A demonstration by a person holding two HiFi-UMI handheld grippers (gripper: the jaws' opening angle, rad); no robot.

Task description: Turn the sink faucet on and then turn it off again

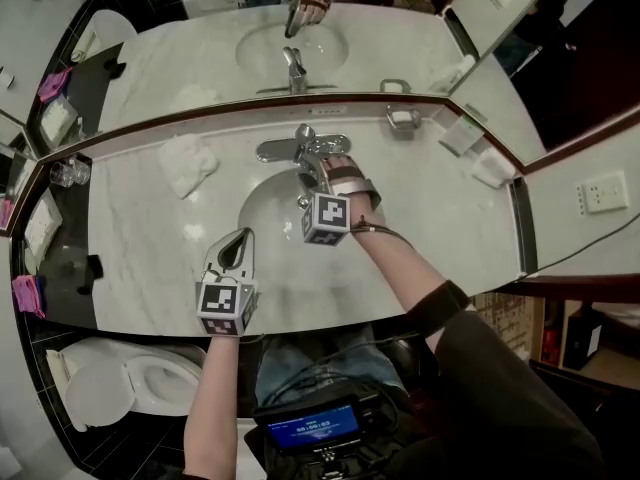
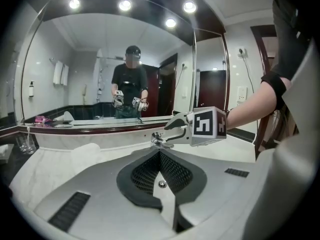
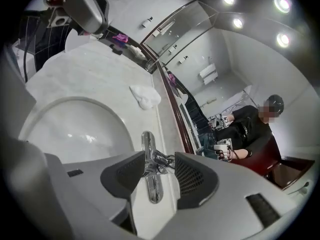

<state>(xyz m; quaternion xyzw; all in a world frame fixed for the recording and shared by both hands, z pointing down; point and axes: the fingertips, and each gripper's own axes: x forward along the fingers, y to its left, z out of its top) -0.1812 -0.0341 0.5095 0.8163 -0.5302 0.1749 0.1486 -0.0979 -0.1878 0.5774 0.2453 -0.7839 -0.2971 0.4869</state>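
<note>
The chrome faucet (image 1: 303,148) stands at the back of the oval basin (image 1: 262,208) in a marble counter. My right gripper (image 1: 312,168) reaches over the basin to it. In the right gripper view its jaws stand open on either side of the faucet (image 3: 150,176), close to the chrome; whether the pads (image 3: 125,171) press on it I cannot tell. No running water shows. My left gripper (image 1: 240,240) hovers over the basin's front left, shut and empty, with its pads (image 2: 167,171) together. From the left gripper view the faucet (image 2: 159,140) and the right gripper (image 2: 171,130) lie straight ahead.
A folded white towel (image 1: 188,163) lies left of the faucet and a soap dish (image 1: 403,118) at the back right. Glasses (image 1: 68,173) stand at the far left. A mirror (image 1: 300,28) backs the counter. A toilet (image 1: 130,378) is below left.
</note>
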